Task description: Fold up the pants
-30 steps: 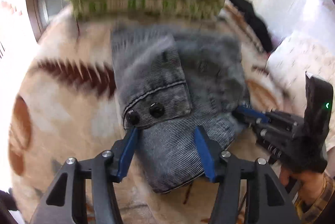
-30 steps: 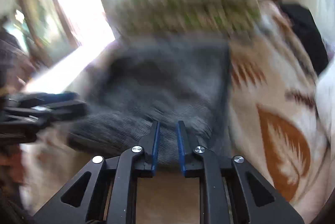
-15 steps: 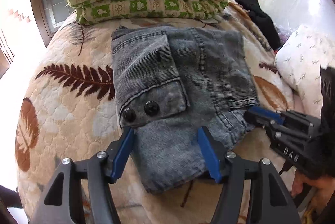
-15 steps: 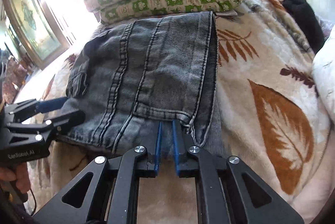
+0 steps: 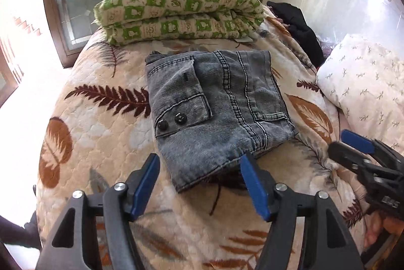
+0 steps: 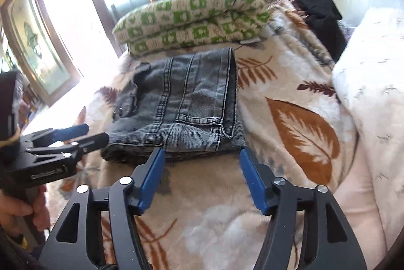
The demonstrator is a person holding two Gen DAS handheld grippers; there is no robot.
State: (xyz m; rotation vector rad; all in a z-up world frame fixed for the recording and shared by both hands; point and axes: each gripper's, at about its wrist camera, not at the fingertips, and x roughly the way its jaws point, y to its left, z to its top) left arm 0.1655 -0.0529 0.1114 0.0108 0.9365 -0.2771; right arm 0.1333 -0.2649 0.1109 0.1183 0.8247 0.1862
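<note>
Sunlit bed (image 5: 106,138) with a leaf quilt carries the pants (image 5: 214,105), folded into a compact block near the green pillow (image 5: 176,15). Your right hand-held gripper (image 6: 202,176) was clamped on the hem; now both it and the left hand-held gripper (image 5: 199,184) are opening, nothing between them, so the fold looks finished. Lettering on the gripper bodies is unreadable.

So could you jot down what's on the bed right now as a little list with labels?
pants: grey pants, folded into a compact stack, lying flat on the bedspread
behind pants: folded green checked quilt
beside: white pillow, black garment
left gripper: jaws opening, nothing between them, clear of the pants
right gripper: jaws opening, nothing between them
</note>
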